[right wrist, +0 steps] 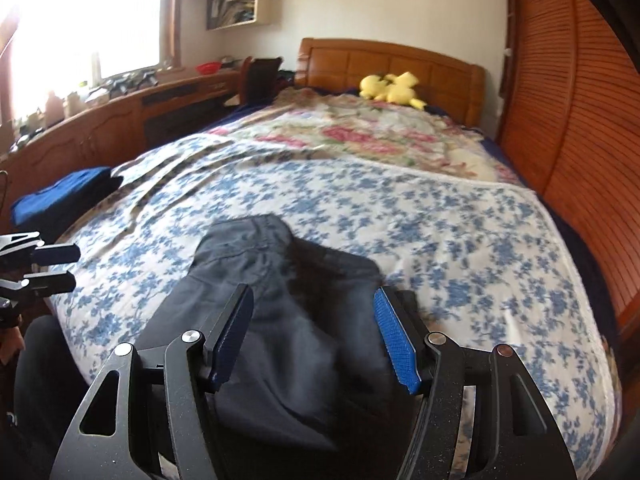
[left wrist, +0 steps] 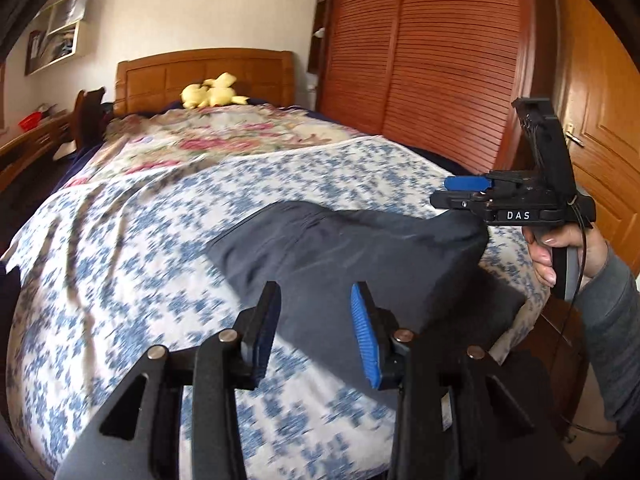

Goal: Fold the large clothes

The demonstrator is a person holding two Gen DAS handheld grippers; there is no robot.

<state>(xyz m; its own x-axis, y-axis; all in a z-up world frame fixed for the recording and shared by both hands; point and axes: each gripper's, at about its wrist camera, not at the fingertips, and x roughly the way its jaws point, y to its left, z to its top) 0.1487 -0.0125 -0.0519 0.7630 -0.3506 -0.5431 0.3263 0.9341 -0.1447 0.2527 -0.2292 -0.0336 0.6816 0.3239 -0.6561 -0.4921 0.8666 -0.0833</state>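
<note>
A dark navy garment point(left wrist: 340, 252) lies bunched on the blue-flowered bedspread point(left wrist: 132, 264) near the bed's foot. In the left wrist view my left gripper point(left wrist: 314, 320) hovers over the garment's near end, jaws apart and nothing between the pads. A hand holds my right gripper point(left wrist: 454, 191) at the right, just above the raised far end of the cloth, its fingertips free. In the right wrist view my right gripper point(right wrist: 314, 340) stands wide open over the garment point(right wrist: 288, 304), which runs under it. My left gripper point(right wrist: 60, 268) shows at the left edge, also open.
A folded blue cloth point(right wrist: 60, 196) lies at the bed's left edge. A yellow plush toy point(right wrist: 390, 88) rests by the wooden headboard point(right wrist: 400, 56). A louvred wardrobe point(right wrist: 580, 140) runs along the right side, a low wooden cabinet point(right wrist: 120, 120) under the window along the left.
</note>
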